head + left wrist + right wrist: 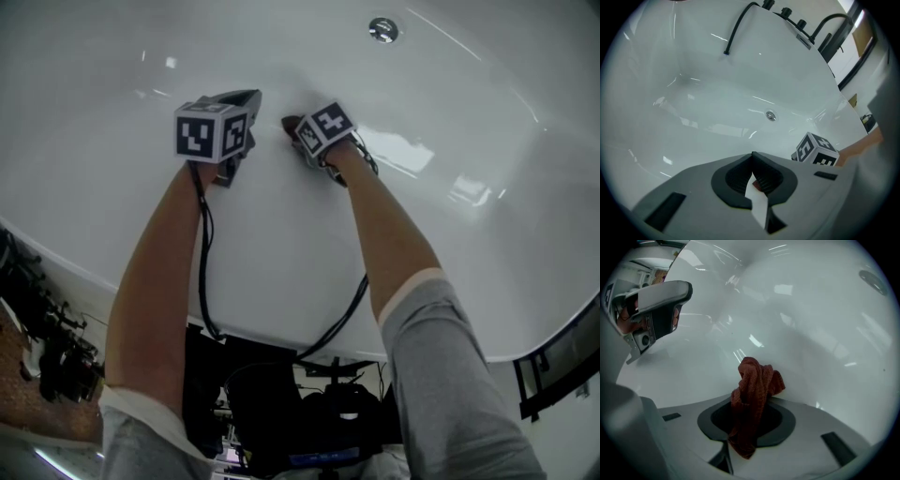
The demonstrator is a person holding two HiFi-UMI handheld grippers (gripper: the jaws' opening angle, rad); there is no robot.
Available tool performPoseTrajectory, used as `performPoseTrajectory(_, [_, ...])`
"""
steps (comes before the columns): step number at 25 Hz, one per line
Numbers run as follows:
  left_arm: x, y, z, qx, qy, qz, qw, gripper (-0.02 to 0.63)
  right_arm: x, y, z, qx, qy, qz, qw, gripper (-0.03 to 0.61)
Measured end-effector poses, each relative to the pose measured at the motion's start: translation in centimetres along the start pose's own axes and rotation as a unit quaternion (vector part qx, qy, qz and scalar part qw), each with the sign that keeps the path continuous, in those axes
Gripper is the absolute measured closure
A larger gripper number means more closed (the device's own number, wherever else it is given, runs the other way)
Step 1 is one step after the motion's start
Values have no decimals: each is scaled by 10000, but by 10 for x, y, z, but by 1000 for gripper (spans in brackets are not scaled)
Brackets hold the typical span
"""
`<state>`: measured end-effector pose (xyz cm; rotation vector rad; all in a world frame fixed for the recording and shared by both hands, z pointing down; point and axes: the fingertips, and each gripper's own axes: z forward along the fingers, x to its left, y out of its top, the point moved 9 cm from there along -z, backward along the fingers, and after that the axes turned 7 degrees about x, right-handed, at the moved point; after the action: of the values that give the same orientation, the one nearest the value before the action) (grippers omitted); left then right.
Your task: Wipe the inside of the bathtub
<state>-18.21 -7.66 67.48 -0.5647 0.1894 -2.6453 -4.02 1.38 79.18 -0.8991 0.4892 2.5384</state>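
The white bathtub [281,244] fills the head view, and both grippers reach down inside it. My right gripper [294,128] is shut on a crumpled red cloth [290,123], which presses against the tub's inner wall. In the right gripper view the cloth [754,380] bulges out of the right gripper [751,401] and touches the glossy wall [811,333]. My left gripper [247,101] hovers just left of it with its jaws closed. The left gripper [752,161] shows only a pale strip in the slit between its pads.
The drain [382,29] lies at the tub's bottom, beyond the grippers. A black spout [738,26] and black taps [787,11] stand on the far rim. Cables [204,272] trail back over the near rim. Dark equipment [272,412] stands on the floor outside the tub.
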Motion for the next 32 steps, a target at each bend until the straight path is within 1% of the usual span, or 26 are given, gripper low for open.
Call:
performPoseTrajectory(3, [11, -5, -9, -13, 108, -91, 9999, 607, 24, 21, 6, -76, 98, -198, 9997, 480])
performPoseTrajectory(5, [13, -6, -11, -36, 146, -160, 9998, 607, 26, 21, 5, -122, 134, -255, 9995, 479])
performPoseTrajectory(7, [8, -5, -12, -47, 132, -197, 9997, 607, 19, 10, 2, -164, 237, -155, 9995, 479])
performPoseTrajectory(9, [-1, -1, -13, -85, 82, -185, 9998, 607, 6, -8, -6, -85, 290, -13, 9995, 477])
performPoseTrajectory(13, [-20, 11, -26, -230, -6, -184, 9996, 607, -17, -58, -28, 141, 67, 301, 9994, 477])
performPoseTrajectory(16, [-34, 19, -40, -348, -67, -138, 9993, 607, -14, -73, -37, 147, -154, 426, 9989, 477])
performPoseTrajectory(18, [-40, 24, -48, -427, -77, -132, 9990, 607, -2, -66, -41, 116, -152, 411, 9990, 477])
performPoseTrajectory(21, [-43, 22, -58, -481, -56, -180, 9987, 607, 26, -44, -41, -31, 163, 339, 9993, 479])
performPoseTrajectory(24, [-41, 15, -66, -490, -15, -262, 9985, 607, 59, -16, -41, -293, 531, 221, 9979, 479])
performPoseTrajectory(26, [-38, 9, -71, -494, 19, -311, 9983, 607, 77, -2, -44, -424, 622, 112, 9971, 479])
performPoseTrajectory(29, [-36, -2, -80, -466, 54, -432, 9980, 607, 84, -5, -47, -481, 606, 41, 9970, 479])
performPoseTrajectory(32, [-43, -5, -84, -495, 24, -478, 9976, 607, 65, -29, -57, -480, 608, 278, 9966, 477])
